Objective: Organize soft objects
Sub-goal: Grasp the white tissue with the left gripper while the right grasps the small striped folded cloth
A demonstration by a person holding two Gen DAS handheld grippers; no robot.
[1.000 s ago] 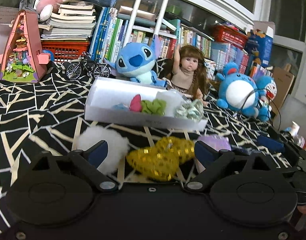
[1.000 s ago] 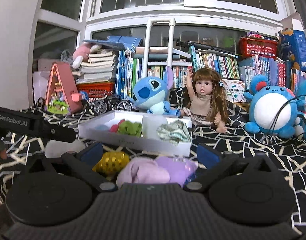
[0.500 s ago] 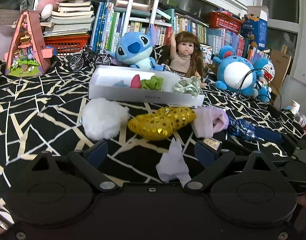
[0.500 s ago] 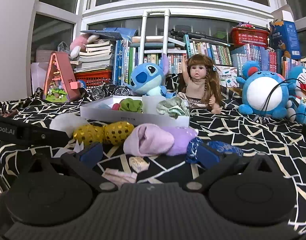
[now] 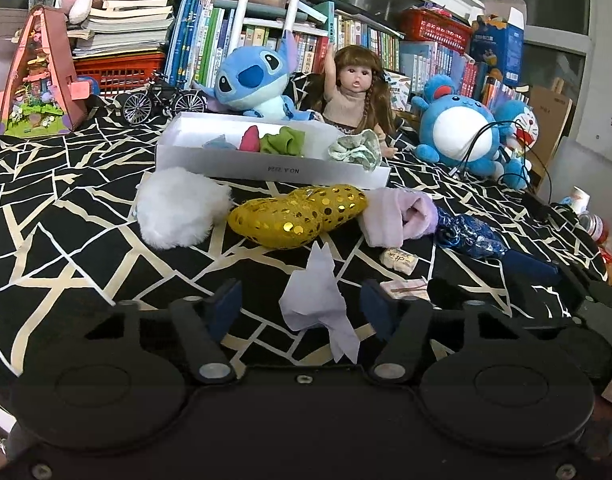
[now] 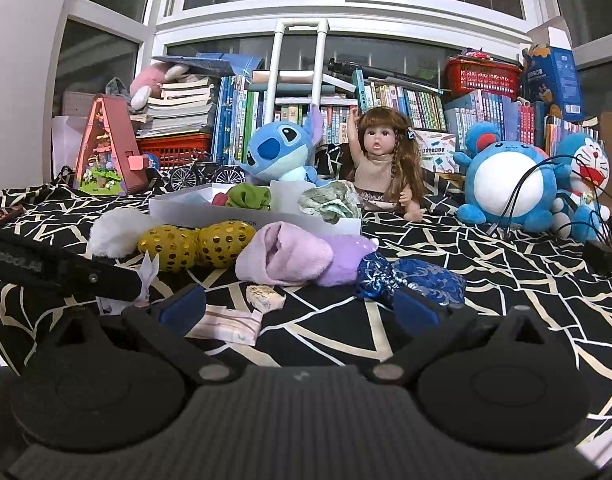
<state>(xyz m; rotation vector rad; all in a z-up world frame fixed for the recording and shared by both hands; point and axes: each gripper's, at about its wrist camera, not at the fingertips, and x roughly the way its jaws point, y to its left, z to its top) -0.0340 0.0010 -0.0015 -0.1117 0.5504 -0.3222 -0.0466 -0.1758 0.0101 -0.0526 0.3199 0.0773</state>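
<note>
While its jaws are closing, the left claw (image 5: 302, 300) has a crumpled scrap of white tissue (image 5: 320, 308) standing between them, and the blue pads sit clear of the tissue on both sides, so nothing is pinched. The right claw (image 6: 302, 304) stands wide apart with nothing gripped; a folded pink-striped packet (image 6: 228, 322) lies on the cloth just inside its left finger, and a small wrapped sweet (image 6: 265, 297) lies beyond that.

The white box (image 5: 266, 164) serves as the landmark on the black cloth with pale crackle lines (image 5: 66, 208). Inside the box lie a green scrunchie (image 5: 284, 141), a pink piece (image 5: 250, 140), a pale blue piece (image 5: 219, 144) and, at its right end, a mint patterned scrunchie (image 5: 356, 148). In front of the box, from left to right, lie a white fluffy pouf (image 5: 178, 212), a gold sequinned soft piece (image 5: 298, 216), a lilac fleece piece (image 5: 398, 216) and a dark blue shiny scrunchie (image 5: 468, 236); the gold piece touches the lilac one. The tissue lies nearer the camera than that row.

Behind the box sit a blue plush alien (image 5: 254, 80) and a long-haired doll (image 5: 356, 92). To the right of the box is a round blue plush (image 5: 456, 132); behind and to its left stands a model bicycle (image 5: 162, 98).
</note>
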